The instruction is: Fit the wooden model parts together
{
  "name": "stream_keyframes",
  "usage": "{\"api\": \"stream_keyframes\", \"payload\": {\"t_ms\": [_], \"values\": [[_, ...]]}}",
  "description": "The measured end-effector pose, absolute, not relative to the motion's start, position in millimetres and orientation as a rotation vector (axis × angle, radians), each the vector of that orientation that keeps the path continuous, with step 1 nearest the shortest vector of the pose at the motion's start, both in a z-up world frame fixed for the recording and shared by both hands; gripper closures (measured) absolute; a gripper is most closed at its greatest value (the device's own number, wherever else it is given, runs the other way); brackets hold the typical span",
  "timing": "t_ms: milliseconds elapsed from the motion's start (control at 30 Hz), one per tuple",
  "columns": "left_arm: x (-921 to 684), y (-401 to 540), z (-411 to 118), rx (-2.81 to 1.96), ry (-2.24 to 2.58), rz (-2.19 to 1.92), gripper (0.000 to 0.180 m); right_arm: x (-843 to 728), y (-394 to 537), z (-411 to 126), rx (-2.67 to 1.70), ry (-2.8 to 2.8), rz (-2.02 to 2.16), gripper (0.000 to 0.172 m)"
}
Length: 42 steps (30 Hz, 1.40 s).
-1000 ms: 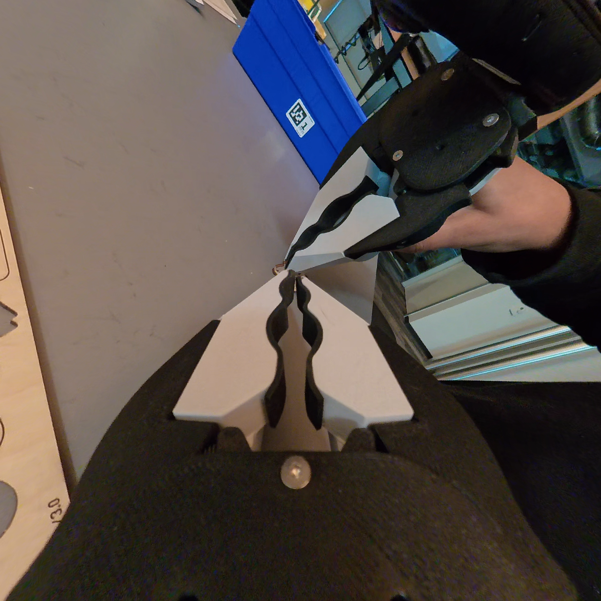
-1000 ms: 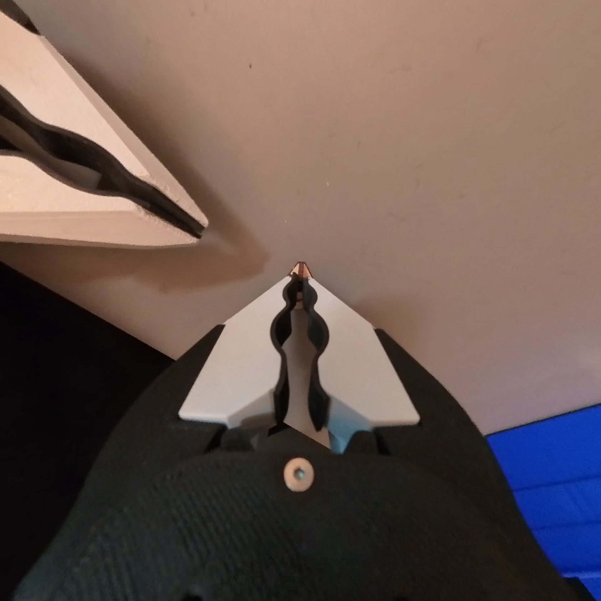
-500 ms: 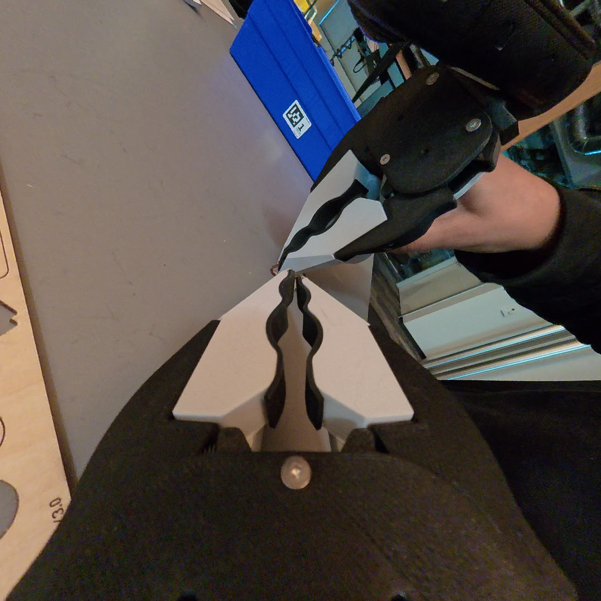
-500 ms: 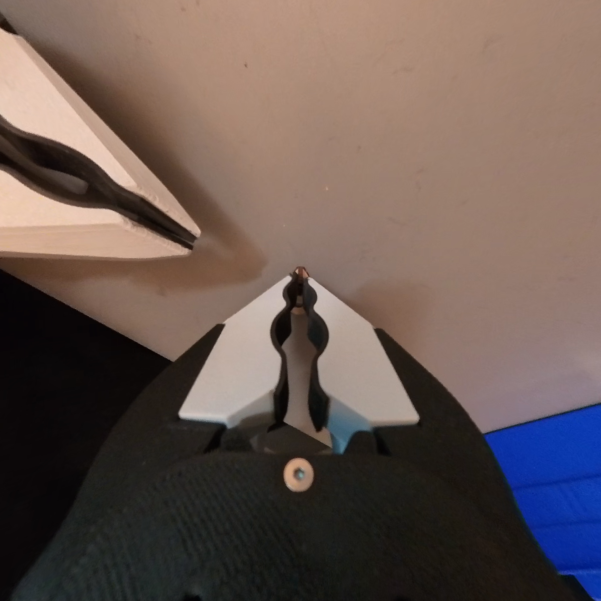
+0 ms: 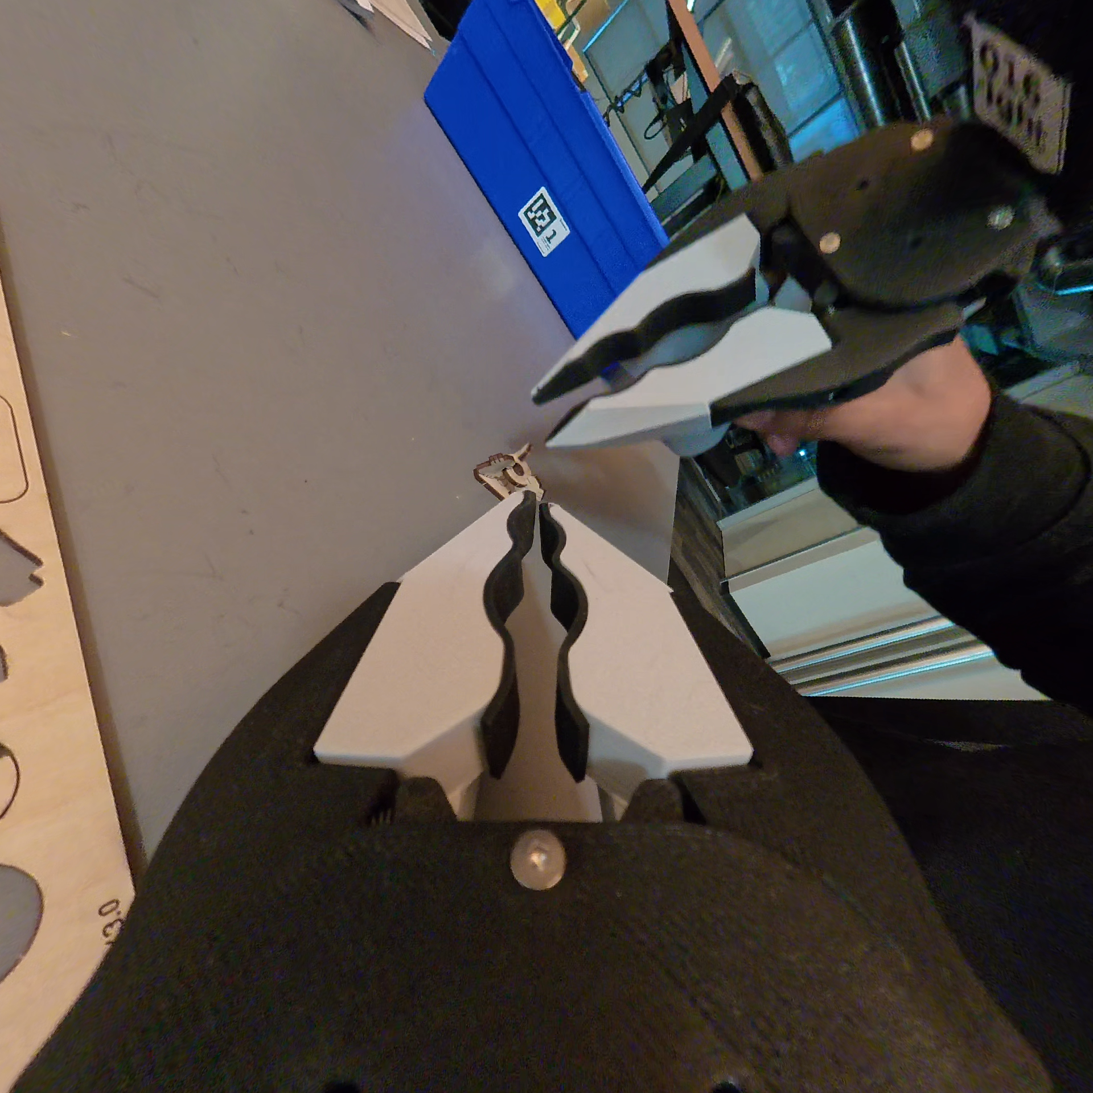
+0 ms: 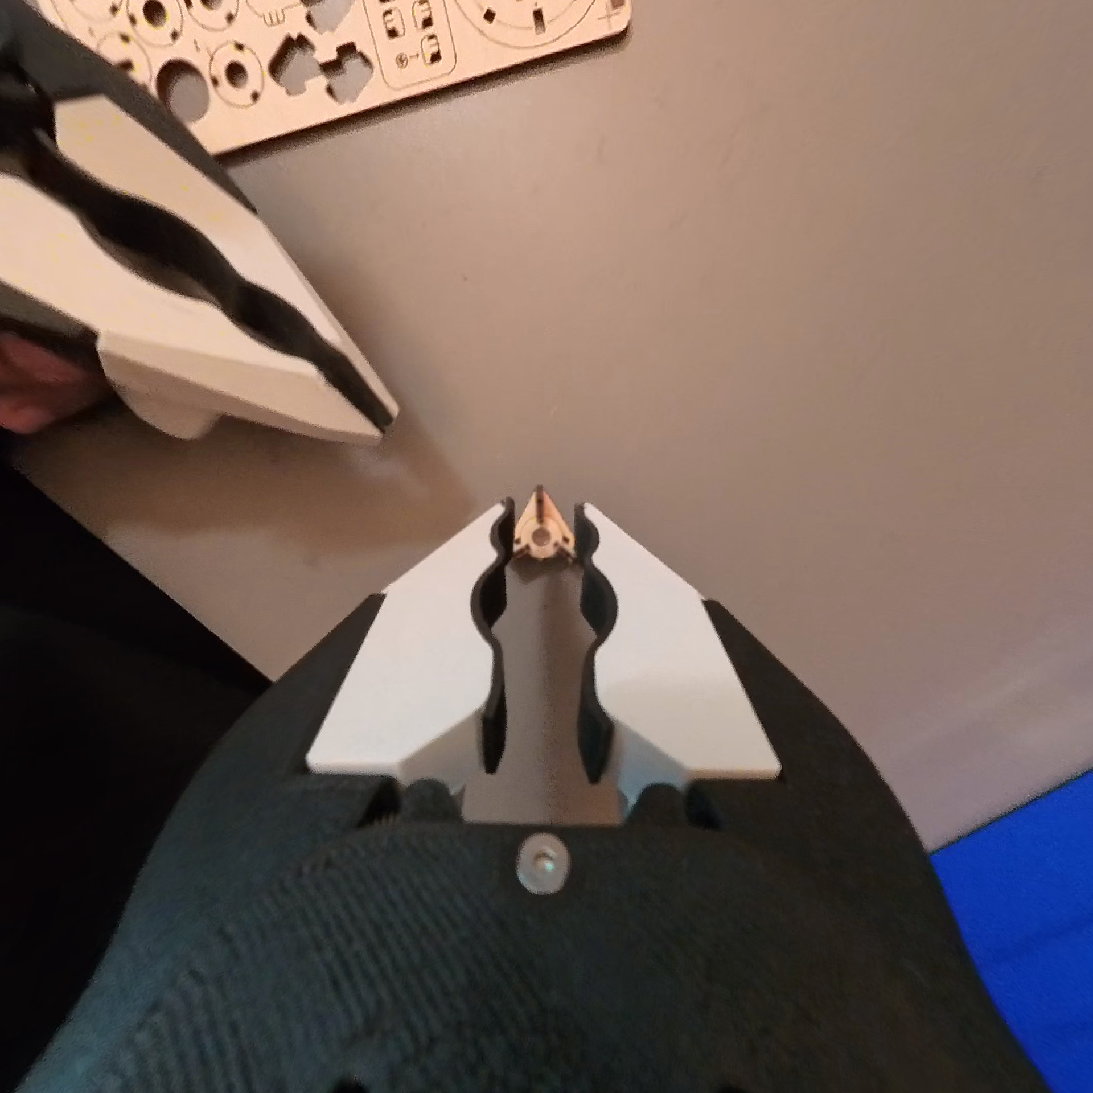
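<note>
Left gripper [image 5: 537, 503]: its black wavy jaws were closed at the tips, pinching the near edge of a small pale laser-cut wooden assembly [image 5: 507, 474] that stuck out just beyond them.

Right gripper [image 6: 541, 508]: its jaws stood parted; in its own view the little wooden piece [image 6: 543, 531] sat between the tips with a slim gap on each side, neither pad pressing on it.

Right gripper in the left view [image 5: 553, 414]: blurred, tips apart, just above and to the right of the wooden piece; whether it touched the piece cannot be told.

Hand [image 5: 887, 408]: wrapped round the right gripper's black body, dark sleeve behind it.

Wooden piece's place: over the grey counter [image 5: 236, 296], near its edge, held up at the left jaws' tips.

Nearby: a pale plywood sheet with cut-out shapes [image 6: 366, 65] lay flat on the counter well behind the grippers; a blue plastic bin with a square printed sticker [image 5: 532, 159] stood on the counter farther off.
</note>
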State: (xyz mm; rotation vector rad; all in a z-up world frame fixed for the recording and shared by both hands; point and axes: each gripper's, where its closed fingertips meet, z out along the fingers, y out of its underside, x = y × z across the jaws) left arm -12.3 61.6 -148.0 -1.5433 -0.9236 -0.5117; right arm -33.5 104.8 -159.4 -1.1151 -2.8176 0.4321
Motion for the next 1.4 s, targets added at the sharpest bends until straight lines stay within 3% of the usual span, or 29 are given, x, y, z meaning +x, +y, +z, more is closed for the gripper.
{"api": "stream_keyframes", "payload": {"t_ms": [333,733,1033,1133,1200,1400], "values": [[-12.1,61.6,-148.3,-1.544,-0.924,-0.515,0.18,5.8,114.4,-177.6,-0.89,-2.783,0.468,0.161],[-12.6,61.7,-149.7,-1.55,-0.932,-0.515,0.18,-5.5,109.8,-192.9,-0.946,-2.764,0.457,0.172],[-12.4,61.5,-149.0,-1.544,-0.929,-0.523,0.18,-12.1,110.9,-168.2,-0.915,-2.663,0.596,0.172],[-12.3,61.4,-148.9,-1.543,-0.928,-0.525,0.18,-19.6,110.8,-164.7,-0.872,-2.641,0.661,0.139],[-12.3,61.4,-148.9,-1.543,-0.929,-0.525,0.18,-19.5,113.7,-173.6,-0.858,-2.692,0.63,0.125],[-12.7,61.6,-149.8,-1.546,-0.934,-0.525,0.18,-21.4,110.2,-181.4,-0.851,-2.8,0.679,0.127]]}}
